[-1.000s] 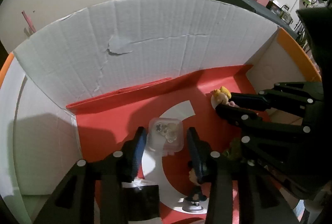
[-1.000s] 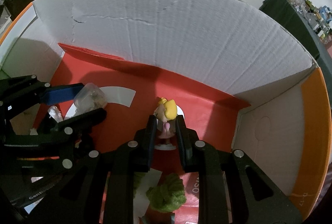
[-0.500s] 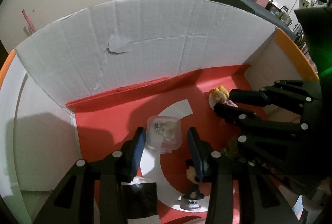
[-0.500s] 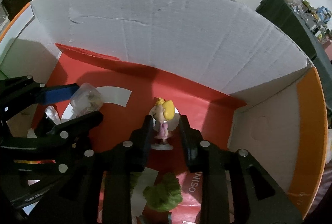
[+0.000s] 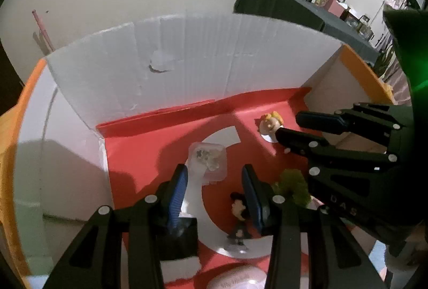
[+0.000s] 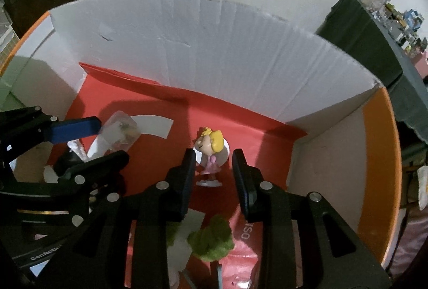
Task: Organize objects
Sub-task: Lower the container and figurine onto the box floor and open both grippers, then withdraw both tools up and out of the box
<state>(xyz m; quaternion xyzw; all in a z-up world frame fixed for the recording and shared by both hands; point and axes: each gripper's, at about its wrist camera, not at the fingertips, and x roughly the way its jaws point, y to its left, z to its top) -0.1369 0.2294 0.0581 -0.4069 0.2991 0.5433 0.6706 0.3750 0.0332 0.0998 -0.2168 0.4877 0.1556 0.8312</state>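
A blonde figurine in a pink dress (image 6: 211,155) stands upright on the red floor of a cardboard box (image 6: 240,69). My right gripper (image 6: 213,155) straddles it, open, with a gap on each side; the left wrist view shows the same figurine (image 5: 270,123) at the right gripper (image 5: 289,125). A small clear plastic container (image 5: 207,160) with pale bits inside rests on the floor just beyond my left gripper (image 5: 214,174). The blue-padded left jaws stand open and do not press on the clear container (image 6: 123,131).
A green fuzzy toy (image 6: 211,240) lies behind the right fingers. A dark-haired figurine on a clear base (image 5: 239,219) and a black block (image 5: 176,238) sit under the left gripper. White walls close the far side. A cluttered dark-clothed table (image 5: 307,8) stands beyond.
The right jaws have parted from the blonde figurine, which now stands free between them. The clear container now lies a little farther ahead of the left fingertips.
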